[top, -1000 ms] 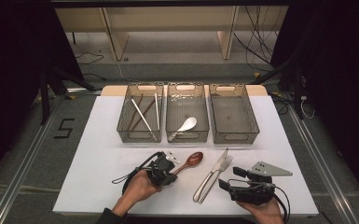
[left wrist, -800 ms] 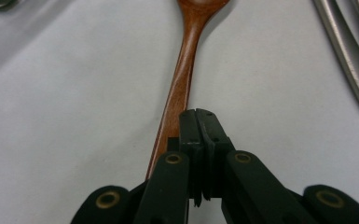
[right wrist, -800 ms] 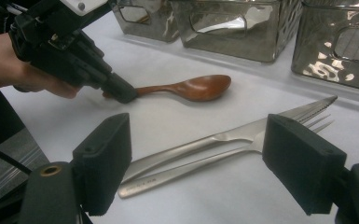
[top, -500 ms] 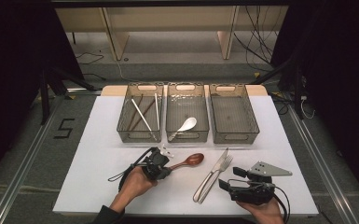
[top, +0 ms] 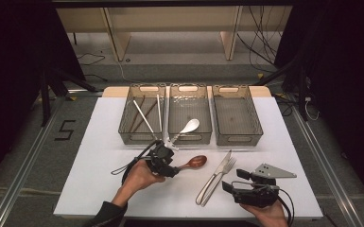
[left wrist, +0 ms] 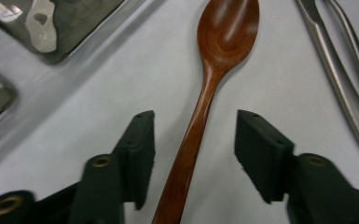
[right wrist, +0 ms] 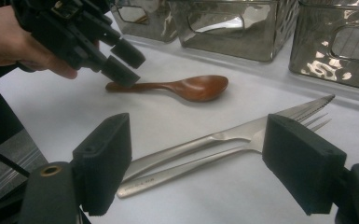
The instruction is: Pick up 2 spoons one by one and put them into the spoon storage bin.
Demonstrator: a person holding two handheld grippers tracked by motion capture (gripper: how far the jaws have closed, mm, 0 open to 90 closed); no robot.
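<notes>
Wooden spoon [left wrist: 205, 88] is lying flat on the white table [top: 99, 189], bowl pointing toward the knife [top: 216, 174] and fork [top: 220, 182] that sit side by side just next to it. Its handle runs right between the left gripper [left wrist: 193, 154]'s two black pads [left wrist: 140, 154], but they're spread apart with a gap on each side, so nothing's pinched; those jaws have just been opening. From the spoon, the three clear bins sit across the far side of the table: the middle bin [top: 190, 137] has a white spoon [top: 186, 127] in it, and the left bin [top: 127, 132] holds chopsticks [top: 144, 118]. On the other side of the knife and fork from the spoon, the right gripper [right wrist: 196, 163] hangs low over their handles with its pads wide apart too, gripping nothing.
</notes>
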